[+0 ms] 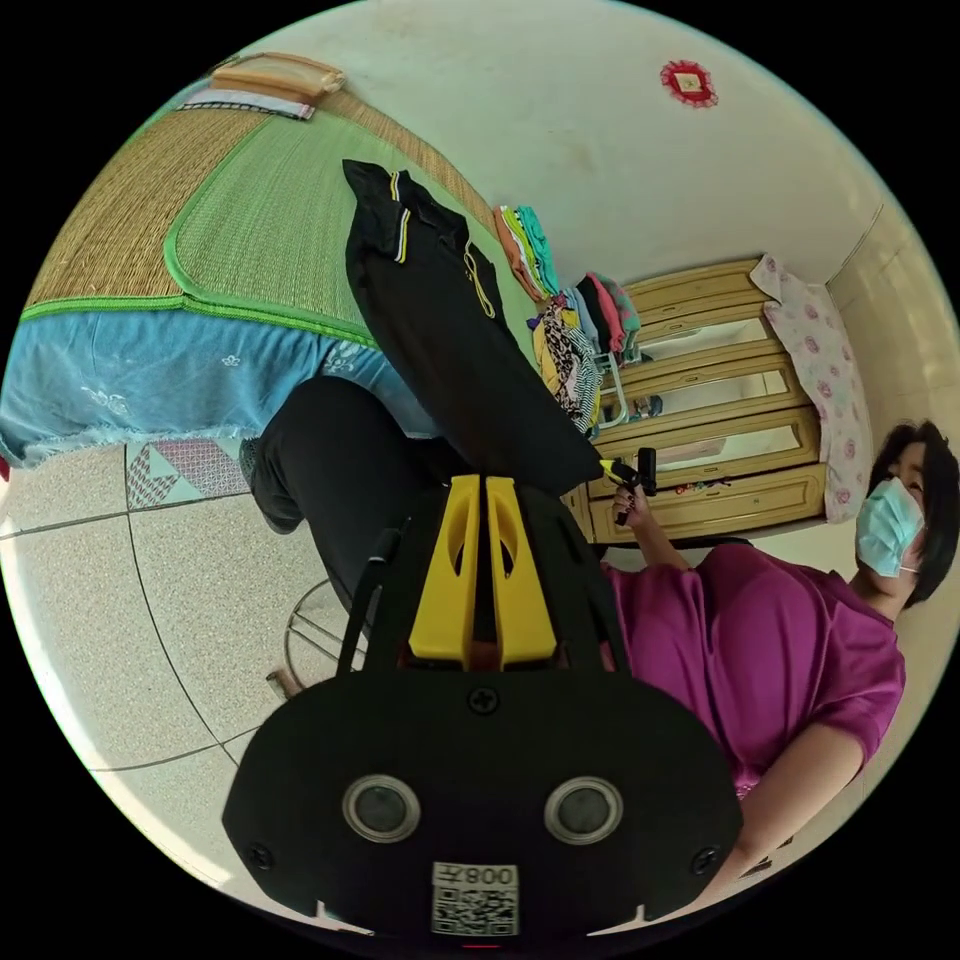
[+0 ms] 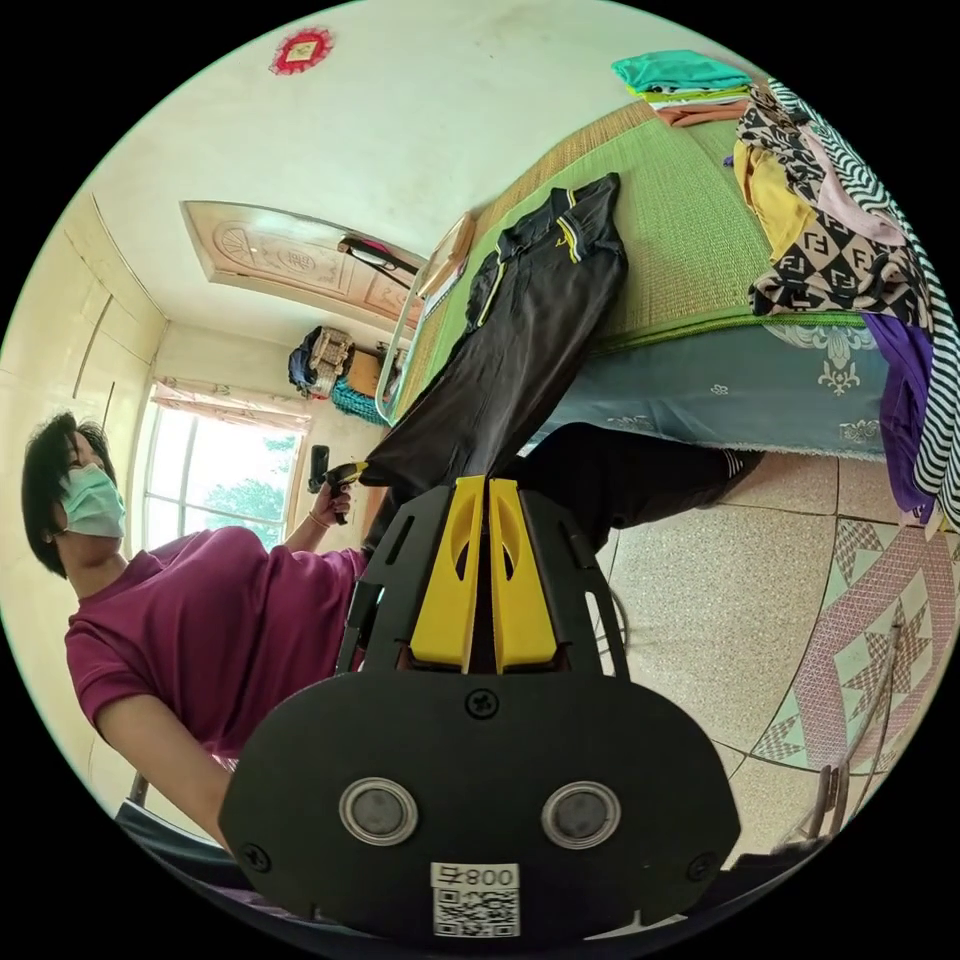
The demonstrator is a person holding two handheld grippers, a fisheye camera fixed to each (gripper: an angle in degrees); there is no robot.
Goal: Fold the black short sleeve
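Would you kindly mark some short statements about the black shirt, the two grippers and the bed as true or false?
1. The black shirt hangs stretched between both grippers. True.
2. The left gripper is open. False: its jaws are closed on the shirt's hem.
3. The shirt's collar end rests on the green mat. True.
4. The shirt is folded in a neat square. False: it is stretched out long.
5. The right gripper is shut on the hem. True.

Shirt (image 1: pixel 450 340) spans from mat (image 1: pixel 250 220) on bed (image 1: pixel 150 370) out over bed edge to both grippers, collar end on mat. Left gripper (image 1: pixel 485 485) and right gripper (image 2: pixel 487 485) each at hem end. Clothes pile (image 2: pixel 830 220) on bed beside shirt, w/ folded stack (image 2: pixel 680 80) behind it. Person (image 1: pixel 780 640) sits before bed, legs under shirt.
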